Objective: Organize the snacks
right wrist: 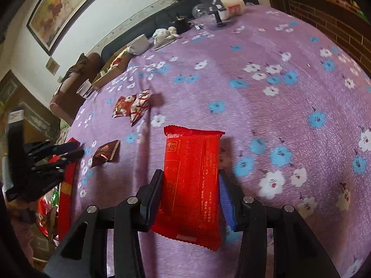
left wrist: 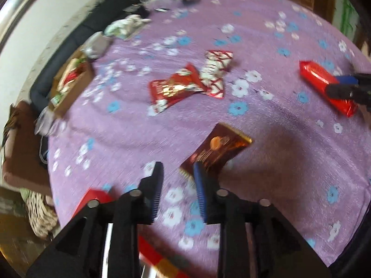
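Note:
On the purple flowered tablecloth (left wrist: 278, 139) lie several snack packets. My left gripper (left wrist: 178, 165) is open with nothing between its fingers. A brown packet (left wrist: 218, 150) lies just beyond its blue-padded right finger (left wrist: 200, 185), which overlaps the packet's near corner. My right gripper (right wrist: 190, 173) is shut on a long red packet (right wrist: 192, 162), gripped across its width. In the left wrist view this red packet (left wrist: 317, 76) and the right gripper (left wrist: 343, 85) show at the far right. In the right wrist view the left gripper (right wrist: 76, 150) hangs beside the brown packet (right wrist: 105, 153).
Two red and white packets (left wrist: 176, 88) (left wrist: 215, 69) lie mid-table. A cardboard box (left wrist: 71, 81) with snacks stands at the left edge. A red box (left wrist: 95, 197) sits under the left gripper. A white bowl (right wrist: 139, 44), a plastic cup (right wrist: 84, 89) and clutter line the far edge.

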A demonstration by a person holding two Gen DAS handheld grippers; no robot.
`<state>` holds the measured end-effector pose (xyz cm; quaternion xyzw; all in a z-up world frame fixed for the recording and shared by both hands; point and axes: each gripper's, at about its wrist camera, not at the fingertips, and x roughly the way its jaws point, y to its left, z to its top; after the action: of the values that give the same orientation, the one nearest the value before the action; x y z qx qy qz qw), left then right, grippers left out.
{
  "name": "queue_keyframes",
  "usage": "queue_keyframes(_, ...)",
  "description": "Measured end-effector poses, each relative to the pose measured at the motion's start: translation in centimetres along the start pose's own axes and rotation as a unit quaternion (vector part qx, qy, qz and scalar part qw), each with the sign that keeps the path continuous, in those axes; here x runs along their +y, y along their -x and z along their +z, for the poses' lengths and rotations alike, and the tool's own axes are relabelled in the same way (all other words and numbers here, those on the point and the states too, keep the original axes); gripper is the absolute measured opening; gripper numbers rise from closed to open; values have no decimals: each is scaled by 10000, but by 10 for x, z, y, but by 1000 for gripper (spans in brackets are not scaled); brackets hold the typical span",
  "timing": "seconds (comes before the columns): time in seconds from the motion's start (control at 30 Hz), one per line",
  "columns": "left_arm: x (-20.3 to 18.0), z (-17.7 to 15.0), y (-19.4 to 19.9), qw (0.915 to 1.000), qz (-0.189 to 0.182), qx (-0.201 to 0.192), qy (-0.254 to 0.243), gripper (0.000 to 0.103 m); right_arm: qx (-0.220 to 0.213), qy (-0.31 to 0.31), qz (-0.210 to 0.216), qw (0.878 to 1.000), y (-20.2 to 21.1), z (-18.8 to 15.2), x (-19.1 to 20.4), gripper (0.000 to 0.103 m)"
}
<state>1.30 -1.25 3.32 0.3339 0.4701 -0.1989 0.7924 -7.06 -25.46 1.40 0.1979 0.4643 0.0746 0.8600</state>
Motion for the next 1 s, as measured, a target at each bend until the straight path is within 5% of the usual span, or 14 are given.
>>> queue_keyframes(0.23, -1, 17, -7, 9989, -173, 17, -424, 34, 7, -97, 243, 9997, -3, 4, -14, 47)
queue_keyframes(0.3, -1, 17, -5, 9981, -313, -48, -527, 45, 0, -61, 264, 9996, -3, 4, -14, 47)
queue_keyframes(0.37, -4, 14, -2, 9957, -614, -69, -683, 67, -6, -46, 312, 9995, -4, 5, -15, 47)
queue_keyframes(0.67, -14, 15, 1, 9894, -1228, -241, -742, 67, -17, -61, 447, 9990, -6, 8, -19, 47)
queue_keyframes(1.0, -29, 5, 9, 9886, -1344, -223, -637, 68, -53, 2, 397, 9992, -8, 9, -17, 48)
